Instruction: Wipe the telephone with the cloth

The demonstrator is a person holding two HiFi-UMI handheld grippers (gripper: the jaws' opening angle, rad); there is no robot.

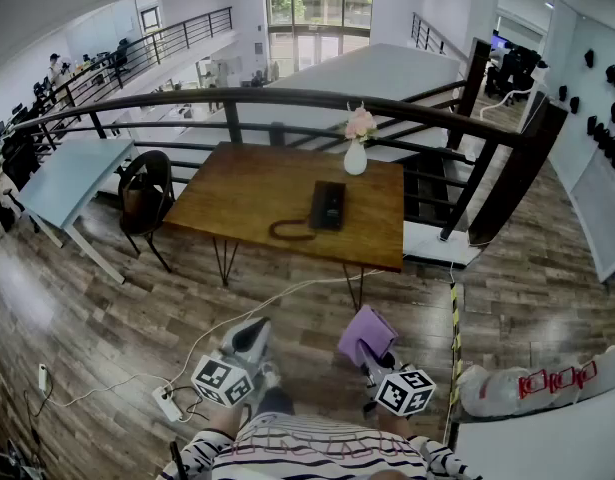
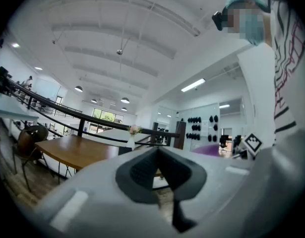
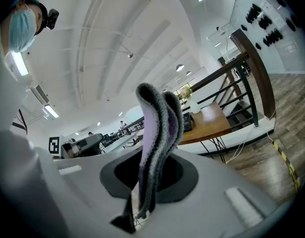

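right gripper view: right gripper point(image 3: 145, 195) clamped on cloth point(image 3: 159, 118), ready for wiping; left gripper point(image 2: 162, 182) closed, empty; telephone point(image 1: 328, 206) well apart.

The bench point(image 1: 247, 183) is looked down on steeply from the head, from well back. The cameras on the left tool point(image 1: 249, 338) and right tool point(image 1: 367, 343) are carried low and tilted upward, so much ceiling point(image 2: 117, 43) is taken in. The distant bench is shared by all three views.
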